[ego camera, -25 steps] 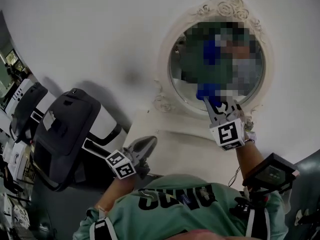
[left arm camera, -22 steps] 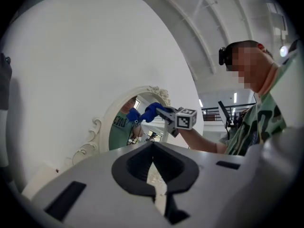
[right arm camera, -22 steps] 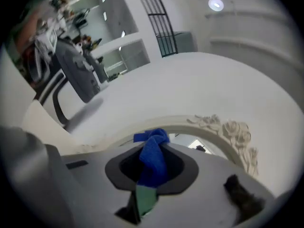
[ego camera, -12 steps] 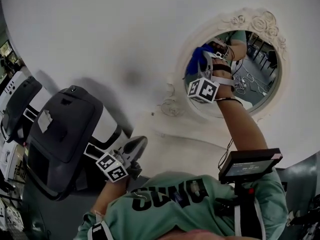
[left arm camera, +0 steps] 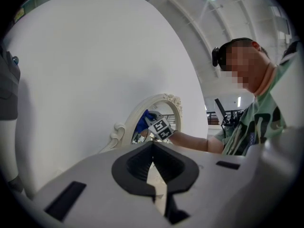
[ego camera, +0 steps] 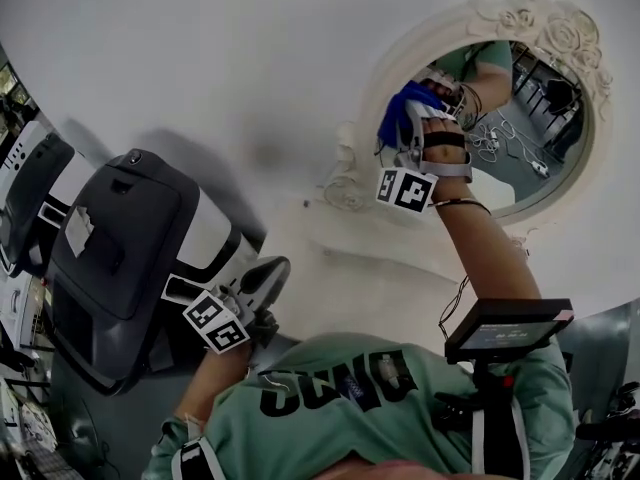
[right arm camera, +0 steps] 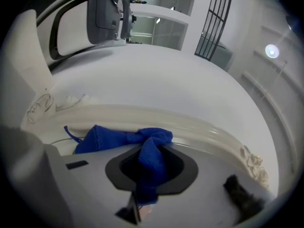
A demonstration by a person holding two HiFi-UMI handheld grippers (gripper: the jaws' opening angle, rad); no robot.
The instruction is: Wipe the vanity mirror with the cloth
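Observation:
An oval vanity mirror with an ornate cream frame (ego camera: 545, 23) stands against the white wall at the upper right of the head view. My right gripper (ego camera: 412, 120) is shut on a blue cloth (ego camera: 398, 118) and holds it against the glass at the mirror's left edge. In the right gripper view the cloth (right arm camera: 121, 139) bunches out of the shut jaws of the right gripper (right arm camera: 151, 167) against the frame's curved inner rim (right arm camera: 199, 125). My left gripper (ego camera: 265, 278) hangs low by the person's body, shut and holding nothing. The left gripper view shows the mirror (left arm camera: 159, 109) and cloth (left arm camera: 142, 122) beyond the left gripper (left arm camera: 153, 151).
A large black and white machine (ego camera: 120, 253) stands at the left, close to the left gripper. The mirror rests on a white vanity top (ego camera: 330, 253). A small screen device (ego camera: 505, 330) is mounted on the person's chest below the right arm.
The right gripper has carried the cloth from the mirror's lower middle up to its left edge, where it has stayed for the last half second. The left gripper has stayed low.

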